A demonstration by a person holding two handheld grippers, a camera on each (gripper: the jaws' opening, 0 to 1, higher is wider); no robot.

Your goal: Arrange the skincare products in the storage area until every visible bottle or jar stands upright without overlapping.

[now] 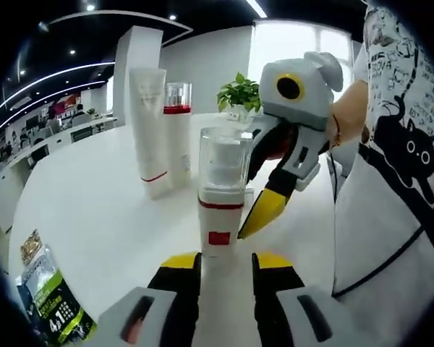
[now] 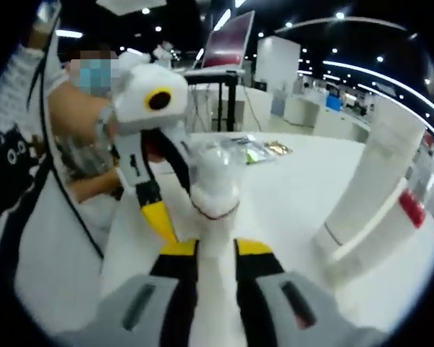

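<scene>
A white pump bottle [image 1: 219,206] with a clear cap and a red band stands upright on the white table [image 1: 94,210]. My left gripper [image 1: 226,262] is open, its yellow tips on either side of the bottle's base. My right gripper [image 1: 247,220] reaches down from the right, one yellow fingertip [image 1: 262,210] against the bottle's lower side. In the right gripper view the bottle [image 2: 215,195] fills the gap between the jaws of my right gripper [image 2: 215,249], which looks shut on it. The left gripper [image 2: 179,215] comes in from the left. A tall white tube [image 1: 148,137] and a red-banded bottle [image 1: 178,130] stand upright behind.
A green-and-white packet [image 1: 47,289] lies near the table's front left edge. A potted plant [image 1: 239,94] stands at the back. A person in a white printed shirt [image 1: 398,181] is close on the right. The tall tube [image 2: 369,188] leans across the right gripper view, with packets [image 2: 264,150] beyond.
</scene>
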